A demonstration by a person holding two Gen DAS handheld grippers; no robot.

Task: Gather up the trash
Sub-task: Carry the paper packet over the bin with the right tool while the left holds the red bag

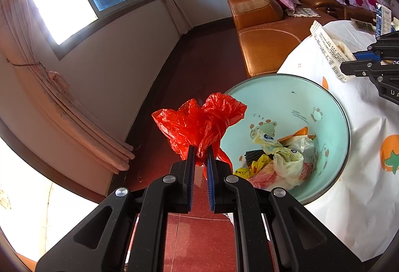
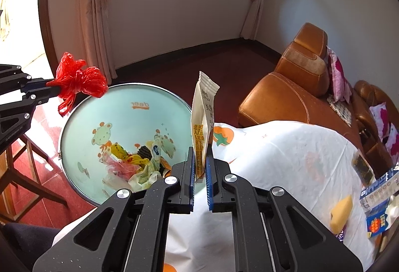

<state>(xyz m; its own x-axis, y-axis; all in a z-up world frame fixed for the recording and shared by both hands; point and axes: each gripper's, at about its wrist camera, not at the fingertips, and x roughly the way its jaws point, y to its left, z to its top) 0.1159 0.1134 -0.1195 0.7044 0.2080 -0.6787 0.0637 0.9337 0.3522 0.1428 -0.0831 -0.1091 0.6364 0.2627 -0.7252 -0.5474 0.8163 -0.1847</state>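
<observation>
A crumpled red plastic bag (image 1: 199, 125) is pinched in my left gripper (image 1: 200, 150), which is shut on it, just left of the rim of a pale green trash bin (image 1: 286, 102). The right wrist view has the same red plastic bag (image 2: 77, 80) hanging over the pale green trash bin (image 2: 129, 112) at its far left rim. My right gripper (image 2: 200, 151) is shut on a white and yellow snack wrapper (image 2: 202, 120), held upright at the bin's right rim by the table edge. In the left wrist view, the right gripper (image 1: 359, 61) holds the snack wrapper (image 1: 329, 47). Several wrappers and bags (image 1: 276, 160) lie in the bin.
A table with a white cloth printed with oranges (image 2: 286, 147) carries a yellow sponge (image 2: 341, 214), a blue box (image 2: 376, 222) and a dark packet (image 2: 361, 167). A brown leather sofa (image 2: 286, 95) with pink cushions stands behind. A wooden stool (image 2: 22, 172) stands left of the bin on red floor.
</observation>
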